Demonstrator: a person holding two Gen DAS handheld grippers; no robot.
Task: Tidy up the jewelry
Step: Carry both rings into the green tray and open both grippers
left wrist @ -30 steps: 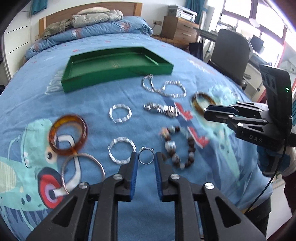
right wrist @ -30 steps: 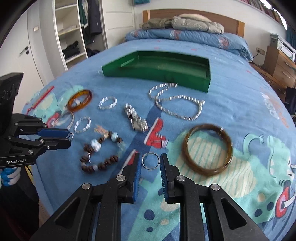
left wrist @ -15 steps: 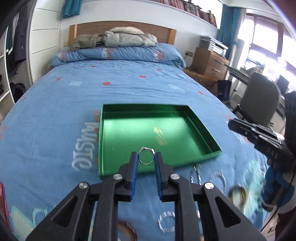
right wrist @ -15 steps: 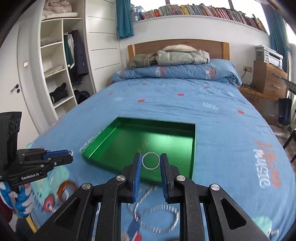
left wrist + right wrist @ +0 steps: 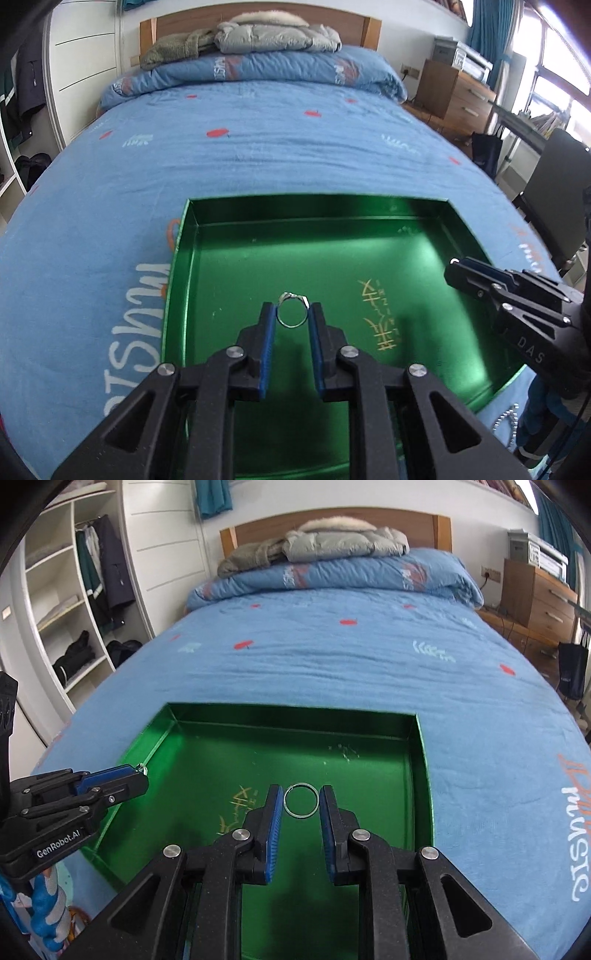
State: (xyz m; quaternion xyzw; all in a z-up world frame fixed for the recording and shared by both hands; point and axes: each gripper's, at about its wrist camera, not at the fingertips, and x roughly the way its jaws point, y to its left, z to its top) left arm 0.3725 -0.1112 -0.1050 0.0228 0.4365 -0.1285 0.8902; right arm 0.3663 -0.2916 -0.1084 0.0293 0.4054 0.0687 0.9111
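Note:
A green metal tray lies on the blue bedspread; it also shows in the right wrist view. My left gripper is shut on a silver ring with a small setting and holds it above the tray's middle. My right gripper is shut on a plain silver ring and holds it above the tray's right half. The right gripper shows at the right of the left wrist view; the left gripper shows at the left of the right wrist view. The tray floor holds no jewelry.
A silver chain lies on the bedspread just off the tray's near right corner. A folded duvet and jackets lie at the headboard. A wooden dresser and an office chair stand to the right, an open wardrobe to the left.
Both grippers rose from the scattered jewelry and moved forward over the green tray, each still holding its ring. The tray now fills the lower view; most other jewelry has dropped out of sight.

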